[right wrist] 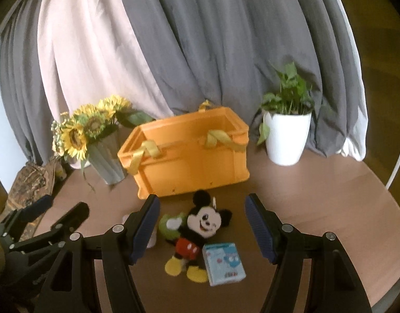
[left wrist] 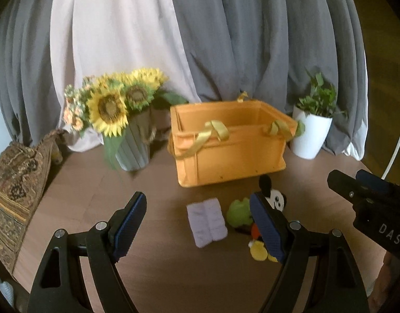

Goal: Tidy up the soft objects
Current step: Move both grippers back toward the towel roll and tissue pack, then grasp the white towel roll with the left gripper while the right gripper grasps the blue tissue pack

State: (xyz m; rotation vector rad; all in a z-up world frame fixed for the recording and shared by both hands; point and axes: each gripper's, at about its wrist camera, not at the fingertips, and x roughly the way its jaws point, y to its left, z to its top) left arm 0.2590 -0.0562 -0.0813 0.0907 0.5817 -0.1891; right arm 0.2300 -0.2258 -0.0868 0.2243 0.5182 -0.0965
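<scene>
An orange fabric bin (left wrist: 231, 154) (right wrist: 189, 156) with yellow ribbon handles stands open on the round brown table. In front of it lie a folded lilac cloth (left wrist: 207, 221), a small green plush (left wrist: 239, 212) (right wrist: 169, 224), a mouse plush (right wrist: 200, 232) (left wrist: 274, 198) in red shorts, and a light blue tissue pack (right wrist: 223, 263). My left gripper (left wrist: 200, 224) hovers open over the lilac cloth, holding nothing. My right gripper (right wrist: 202, 229) is open above the mouse plush, apart from it. In the left wrist view, the left gripper's right finger hides part of the mouse plush.
A grey vase of sunflowers (left wrist: 116, 120) (right wrist: 95, 140) stands left of the bin. A white pot with a green plant (left wrist: 312, 130) (right wrist: 287, 133) is at its right. Grey and pale curtains hang behind. A patterned cushion (left wrist: 14, 190) lies at the table's left edge.
</scene>
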